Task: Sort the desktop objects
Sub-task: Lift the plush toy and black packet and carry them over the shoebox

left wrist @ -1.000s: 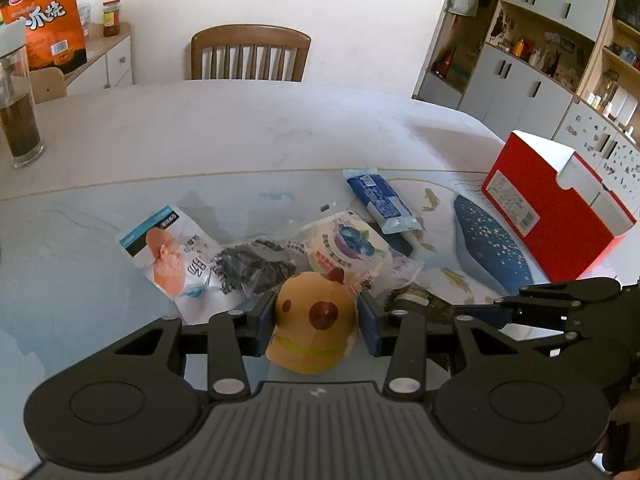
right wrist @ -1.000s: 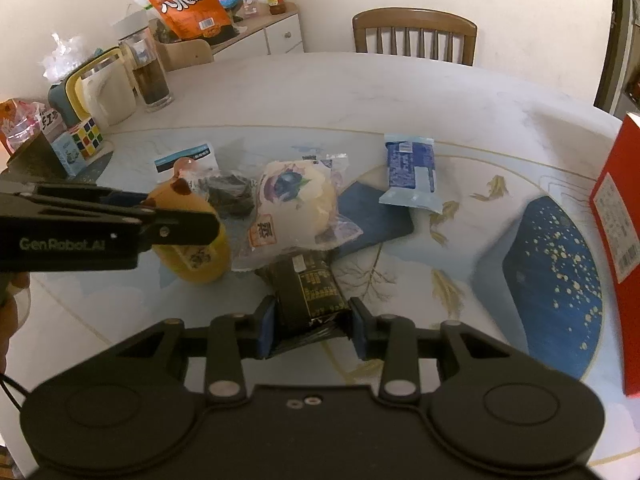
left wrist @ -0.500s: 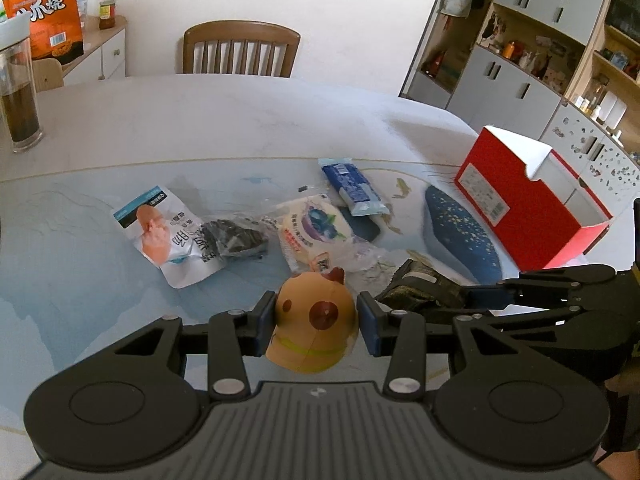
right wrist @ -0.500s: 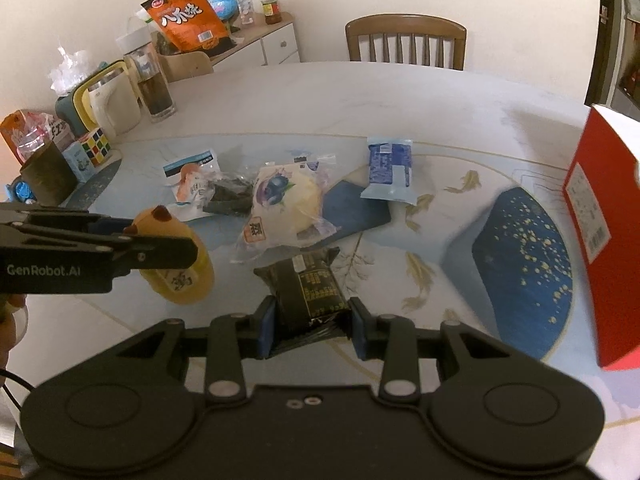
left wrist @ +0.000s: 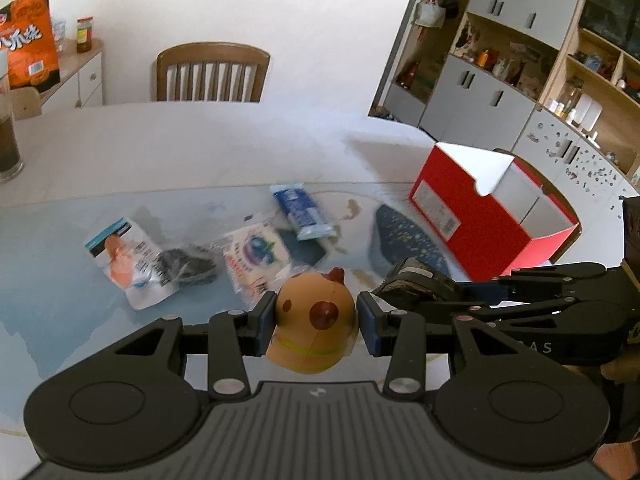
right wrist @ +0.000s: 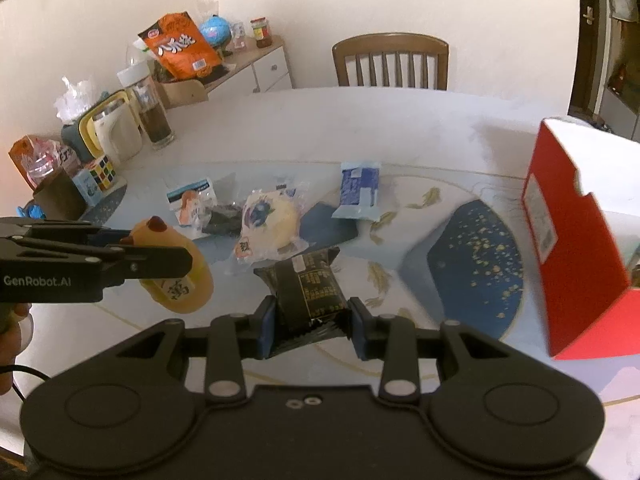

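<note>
Capybara toy (left wrist: 316, 326) clamped in our left gripper (left wrist: 316, 324), black snack packet (right wrist: 310, 292) in the right gripper (right wrist: 312, 326): we carry both level toward the red box (left wrist: 476, 216).

My left gripper (left wrist: 317, 325) clamps the tan round toy (left wrist: 314, 334) above the table (left wrist: 180, 148); my right gripper (left wrist: 394, 280) beside it grips a dark packet (left wrist: 412, 278); beyond lie a blue packet (left wrist: 303, 217), a blueberry bun (left wrist: 256, 256) and the open red box (left wrist: 480, 216).
</note>
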`<state>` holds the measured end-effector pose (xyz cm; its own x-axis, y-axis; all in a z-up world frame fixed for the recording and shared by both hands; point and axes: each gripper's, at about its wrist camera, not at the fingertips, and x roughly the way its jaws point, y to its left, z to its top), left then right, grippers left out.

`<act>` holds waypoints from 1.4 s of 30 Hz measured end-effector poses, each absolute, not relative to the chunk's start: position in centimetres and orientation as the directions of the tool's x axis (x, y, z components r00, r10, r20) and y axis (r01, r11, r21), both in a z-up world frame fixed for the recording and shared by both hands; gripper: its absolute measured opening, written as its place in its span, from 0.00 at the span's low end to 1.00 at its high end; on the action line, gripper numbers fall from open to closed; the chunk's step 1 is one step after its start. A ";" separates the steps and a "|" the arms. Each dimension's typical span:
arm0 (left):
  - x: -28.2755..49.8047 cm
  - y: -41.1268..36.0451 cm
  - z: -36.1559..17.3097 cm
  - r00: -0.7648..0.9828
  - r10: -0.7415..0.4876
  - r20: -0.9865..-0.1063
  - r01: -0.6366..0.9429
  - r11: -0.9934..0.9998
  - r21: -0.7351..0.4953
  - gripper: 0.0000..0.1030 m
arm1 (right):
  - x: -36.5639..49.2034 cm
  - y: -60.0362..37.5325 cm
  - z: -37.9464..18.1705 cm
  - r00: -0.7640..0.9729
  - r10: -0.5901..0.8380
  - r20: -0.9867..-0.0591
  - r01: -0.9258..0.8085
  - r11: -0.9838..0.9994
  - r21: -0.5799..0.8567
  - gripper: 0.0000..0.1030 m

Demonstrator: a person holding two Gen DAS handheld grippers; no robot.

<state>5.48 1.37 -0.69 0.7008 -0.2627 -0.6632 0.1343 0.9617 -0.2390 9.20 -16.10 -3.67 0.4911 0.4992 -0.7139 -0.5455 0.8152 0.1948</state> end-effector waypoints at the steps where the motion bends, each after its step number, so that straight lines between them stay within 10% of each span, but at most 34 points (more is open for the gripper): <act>1: 5.5 1.1 -0.4 0.703 -0.266 -0.659 0.138 0.961 -0.240 0.40 | 9.2 -16.5 -3.4 0.495 0.500 -0.710 -0.544 0.816 0.196 0.35; 42: 10.0 -12.7 4.6 0.756 -0.312 -0.576 0.225 0.950 -0.218 0.40 | 13.9 -31.4 2.0 0.594 0.508 -0.623 -0.523 0.833 0.181 0.35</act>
